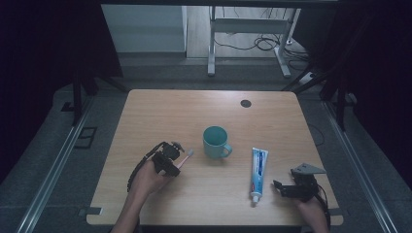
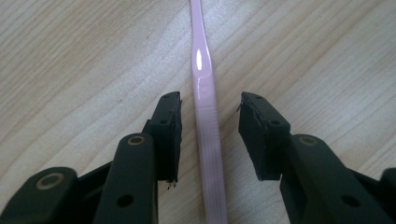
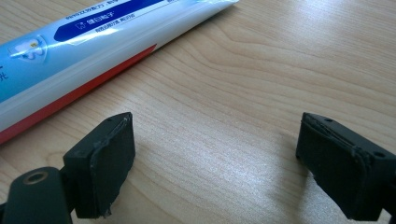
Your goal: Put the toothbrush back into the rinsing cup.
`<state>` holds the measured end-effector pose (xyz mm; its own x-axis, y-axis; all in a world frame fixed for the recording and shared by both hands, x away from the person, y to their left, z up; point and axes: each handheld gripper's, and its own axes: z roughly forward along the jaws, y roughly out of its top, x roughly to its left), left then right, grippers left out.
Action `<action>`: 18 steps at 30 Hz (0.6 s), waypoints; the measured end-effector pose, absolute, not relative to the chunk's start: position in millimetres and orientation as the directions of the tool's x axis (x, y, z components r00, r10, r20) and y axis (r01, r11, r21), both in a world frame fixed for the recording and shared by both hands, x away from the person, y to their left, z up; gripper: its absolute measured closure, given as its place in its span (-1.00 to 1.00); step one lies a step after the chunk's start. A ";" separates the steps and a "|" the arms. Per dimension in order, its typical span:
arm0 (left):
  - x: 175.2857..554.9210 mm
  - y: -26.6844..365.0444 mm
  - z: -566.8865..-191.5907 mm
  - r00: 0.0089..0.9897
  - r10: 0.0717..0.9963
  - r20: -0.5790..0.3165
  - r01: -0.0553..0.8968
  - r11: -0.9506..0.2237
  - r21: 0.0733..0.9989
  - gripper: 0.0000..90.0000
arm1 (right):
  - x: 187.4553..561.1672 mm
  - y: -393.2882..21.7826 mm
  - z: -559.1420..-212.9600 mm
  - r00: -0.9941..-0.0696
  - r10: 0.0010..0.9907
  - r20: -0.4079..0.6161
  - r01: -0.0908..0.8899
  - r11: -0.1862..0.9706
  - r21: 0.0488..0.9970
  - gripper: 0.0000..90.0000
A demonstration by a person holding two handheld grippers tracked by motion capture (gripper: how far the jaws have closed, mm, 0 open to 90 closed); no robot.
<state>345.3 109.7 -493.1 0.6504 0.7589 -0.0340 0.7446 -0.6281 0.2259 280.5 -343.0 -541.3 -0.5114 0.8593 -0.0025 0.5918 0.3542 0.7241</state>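
Note:
A pink toothbrush (image 1: pixel 187 156) lies on the wooden table (image 1: pixel 204 107), left of a teal mug (image 1: pixel 215 142). In the left gripper view its handle (image 2: pixel 205 107) runs up between the two black pads (image 2: pixel 169 130), with a gap on each side. My left gripper (image 1: pixel 176 154) is open around it, and nothing presses on the handle. A white and blue toothpaste tube (image 1: pixel 258 172) lies right of the mug, cap toward the front edge. My right gripper (image 1: pixel 279 188) rests low beside the tube's cap end, open (image 3: pixel 215 140) over bare wood, with the tube (image 3: pixel 93 42) to its upper left.
A dark round cable hole (image 1: pixel 246 103) sits near the table's far edge. Beyond the table stand the white legs of a desk frame (image 1: pixel 248 43) with cables on the floor. Dark curtains hang on both sides.

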 end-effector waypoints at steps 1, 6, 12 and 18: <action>346.9 108.6 -493.0 0.650 0.759 -0.032 0.746 -0.630 0.216 0.32 | 280.5 -343.0 -541.3 -0.511 0.859 -0.003 0.592 0.354 0.724 -0.74; 356.3 100.5 -493.5 0.657 0.753 -0.023 0.747 -0.648 0.149 0.37 | 280.5 -343.0 -541.3 -0.512 0.859 -0.004 0.591 0.355 0.724 -0.74; 364.2 94.7 -499.4 0.651 0.759 -0.021 0.757 -0.646 0.095 0.46 | 280.6 -343.0 -541.3 -0.512 0.859 -0.004 0.591 0.355 0.724 -0.74; 368.2 93.0 -499.8 0.638 0.769 -0.042 0.770 -0.634 0.070 0.57 | 280.6 -343.0 -541.3 -0.511 0.859 -0.003 0.591 0.355 0.724 -0.74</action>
